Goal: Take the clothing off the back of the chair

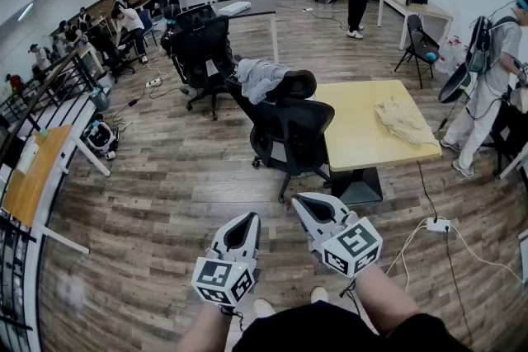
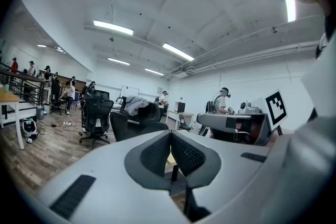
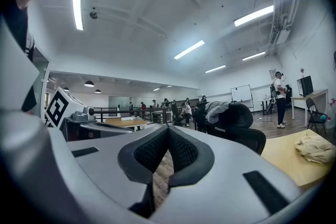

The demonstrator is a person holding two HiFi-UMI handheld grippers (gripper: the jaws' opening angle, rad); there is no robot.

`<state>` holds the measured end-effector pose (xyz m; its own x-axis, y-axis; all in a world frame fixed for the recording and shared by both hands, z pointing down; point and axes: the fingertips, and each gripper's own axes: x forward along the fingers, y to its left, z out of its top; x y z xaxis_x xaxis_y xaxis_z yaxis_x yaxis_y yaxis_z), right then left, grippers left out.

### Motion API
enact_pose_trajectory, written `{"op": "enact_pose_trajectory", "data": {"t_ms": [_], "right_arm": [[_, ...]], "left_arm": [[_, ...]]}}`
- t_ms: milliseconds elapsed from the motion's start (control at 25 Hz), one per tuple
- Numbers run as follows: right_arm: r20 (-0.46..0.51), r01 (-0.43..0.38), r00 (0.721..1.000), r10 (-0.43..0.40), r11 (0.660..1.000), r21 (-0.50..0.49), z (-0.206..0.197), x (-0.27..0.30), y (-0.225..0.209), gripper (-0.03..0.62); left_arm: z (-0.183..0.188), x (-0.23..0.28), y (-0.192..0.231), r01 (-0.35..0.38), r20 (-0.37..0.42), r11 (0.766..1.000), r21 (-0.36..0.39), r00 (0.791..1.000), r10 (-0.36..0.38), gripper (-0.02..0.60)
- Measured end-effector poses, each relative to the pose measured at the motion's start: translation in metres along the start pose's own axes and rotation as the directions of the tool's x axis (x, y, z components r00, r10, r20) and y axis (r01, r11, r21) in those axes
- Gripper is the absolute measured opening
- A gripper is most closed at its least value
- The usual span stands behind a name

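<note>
Wood-plank flooring (image 1: 165,202) spans an open office. Left gripper (image 1: 244,220) and right gripper (image 1: 302,200) are both empty, jaws pressed together, held level and low in front of the person. Well ahead, the light grey garment (image 1: 260,78) is draped over the black mesh office chair (image 1: 299,84), beside the square yellow table (image 1: 363,144). The step in hand appears to be the approach. The next move calls for closing the distance, spreading one pair of jaws, and pinching a fabric fold.

The floor (image 1: 181,194) ahead is open. A nearer black chair (image 1: 299,134) blocks the draped chair (image 1: 301,85); the counter (image 1: 355,128) stands close at right.
</note>
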<state>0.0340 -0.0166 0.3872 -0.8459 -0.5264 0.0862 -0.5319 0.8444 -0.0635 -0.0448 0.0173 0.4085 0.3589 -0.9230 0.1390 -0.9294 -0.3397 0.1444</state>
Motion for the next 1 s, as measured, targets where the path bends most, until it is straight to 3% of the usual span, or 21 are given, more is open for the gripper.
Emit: {"op": "enact_pose_trajectory", "data": {"t_ms": [560,1000], "right_arm": [[-0.013,-0.009,1.000,0.009,1.000,-0.022,0.000,0.009,0.016,0.012],[-0.037,-0.016,0.999,0.015,1.000,-0.016,-0.008,0.050,0.053,0.012]], "left_arm": [[0.002,-0.011,0.013,0.008,0.015,1.000,-0.013,1.000,-0.008,0.018],[-0.007,-0.040,0.060,0.004,0.009,0.999,-0.036,1.000,-0.004,0.018]]}}
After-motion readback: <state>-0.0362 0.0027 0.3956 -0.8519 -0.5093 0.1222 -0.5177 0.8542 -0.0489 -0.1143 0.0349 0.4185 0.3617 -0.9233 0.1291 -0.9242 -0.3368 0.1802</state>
